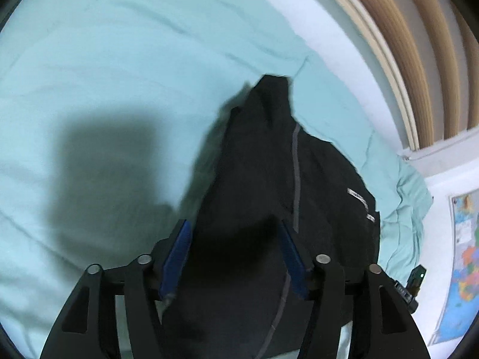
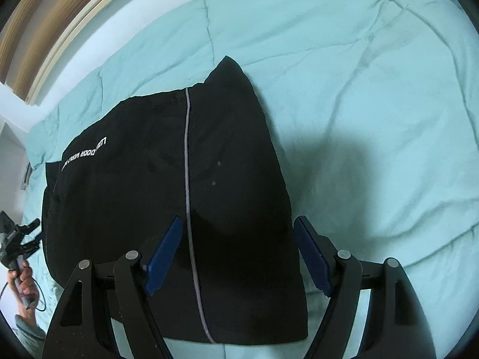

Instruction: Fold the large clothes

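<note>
A black garment with a thin grey stripe and white lettering lies folded on the mint-green bedspread. In the left wrist view it looks bunched, with a peak rising at its far end. My left gripper is open just above the garment, its blue pads on either side of dark cloth. My right gripper is open wide above the garment's near end, blue pads apart, holding nothing. The other gripper and a hand show at the left edge of the right wrist view.
A wooden headboard with a cream rim borders the bed. A colourful map hangs on the white wall at right. Gripper shadows fall on the bedspread.
</note>
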The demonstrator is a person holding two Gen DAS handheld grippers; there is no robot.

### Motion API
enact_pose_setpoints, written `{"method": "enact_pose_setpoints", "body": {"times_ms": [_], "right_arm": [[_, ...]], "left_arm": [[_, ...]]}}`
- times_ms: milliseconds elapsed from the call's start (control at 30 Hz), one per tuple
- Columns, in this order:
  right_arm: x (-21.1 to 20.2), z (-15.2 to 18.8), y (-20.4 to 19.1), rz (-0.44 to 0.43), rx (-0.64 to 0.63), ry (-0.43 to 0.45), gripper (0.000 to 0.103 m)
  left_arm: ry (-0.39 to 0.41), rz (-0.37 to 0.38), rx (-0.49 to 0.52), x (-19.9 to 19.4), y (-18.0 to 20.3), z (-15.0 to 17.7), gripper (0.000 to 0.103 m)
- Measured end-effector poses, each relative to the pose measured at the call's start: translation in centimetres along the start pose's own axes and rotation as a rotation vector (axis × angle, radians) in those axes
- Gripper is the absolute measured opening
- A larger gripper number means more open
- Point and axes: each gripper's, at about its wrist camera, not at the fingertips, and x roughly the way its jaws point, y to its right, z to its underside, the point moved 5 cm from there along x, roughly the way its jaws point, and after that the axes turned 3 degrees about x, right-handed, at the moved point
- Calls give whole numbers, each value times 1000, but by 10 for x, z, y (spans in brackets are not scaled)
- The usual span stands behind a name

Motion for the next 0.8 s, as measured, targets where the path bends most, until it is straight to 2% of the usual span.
{"method": "enact_pose_setpoints", "body": {"times_ms": [167, 333, 400, 600, 733, 800], "right_arm": [[14, -9, 5, -76, 44, 13, 81], [33, -13, 12, -147, 72, -12, 87], [43, -12, 16, -192, 107, -40, 92], [70, -8, 19, -370, 185, -143, 98], [78, 1, -2, -449, 112, -223, 99], [76, 7, -16, -417, 27, -239, 99]], "left_arm": [[-152, 164, -52, 41, -4, 7, 72], [-171, 232, -99, 57, -10, 8, 76], [-174, 242, -104, 60, -8, 9, 76], [-182, 253, -99, 69, -3, 13, 79], [-184, 278, -74, 67, 1, 18, 79], [-186, 284, -40, 65, 6, 18, 79]]}}
